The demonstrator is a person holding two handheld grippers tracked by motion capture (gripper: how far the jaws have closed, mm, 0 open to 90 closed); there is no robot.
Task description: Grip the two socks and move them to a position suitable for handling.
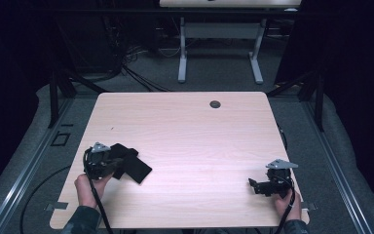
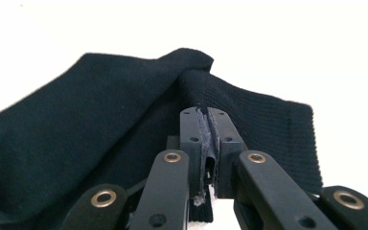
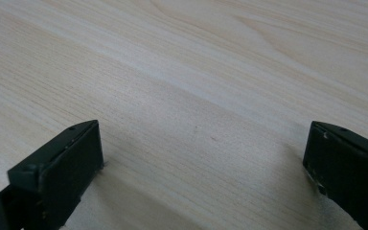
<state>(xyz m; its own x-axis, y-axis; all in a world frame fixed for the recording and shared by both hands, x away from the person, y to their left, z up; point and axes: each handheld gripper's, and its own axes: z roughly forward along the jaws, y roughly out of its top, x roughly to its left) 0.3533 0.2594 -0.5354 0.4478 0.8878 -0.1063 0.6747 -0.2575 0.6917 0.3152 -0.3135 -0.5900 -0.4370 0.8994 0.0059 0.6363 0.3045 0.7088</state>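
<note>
A dark ribbed sock (image 1: 135, 167) lies crumpled near the front left of the pale wooden table (image 1: 190, 131). My left gripper (image 1: 118, 163) rests at its left end, held by a hand. In the left gripper view the jaws are pressed together with a fold of the sock (image 2: 100, 120) pinched between them at the left gripper (image 2: 206, 116) tips. My right gripper (image 1: 254, 185) sits low at the front right, far from the sock. Seen from its own camera, the right gripper (image 3: 205, 141) stands wide open with bare wood (image 3: 196, 72) between its jaws.
A small round grommet hole (image 1: 215, 104) sits near the table's far edge. Beyond the table stand the white legs of another desk (image 1: 182, 53), with cables on the grey floor. Metal rails run along both sides of the table.
</note>
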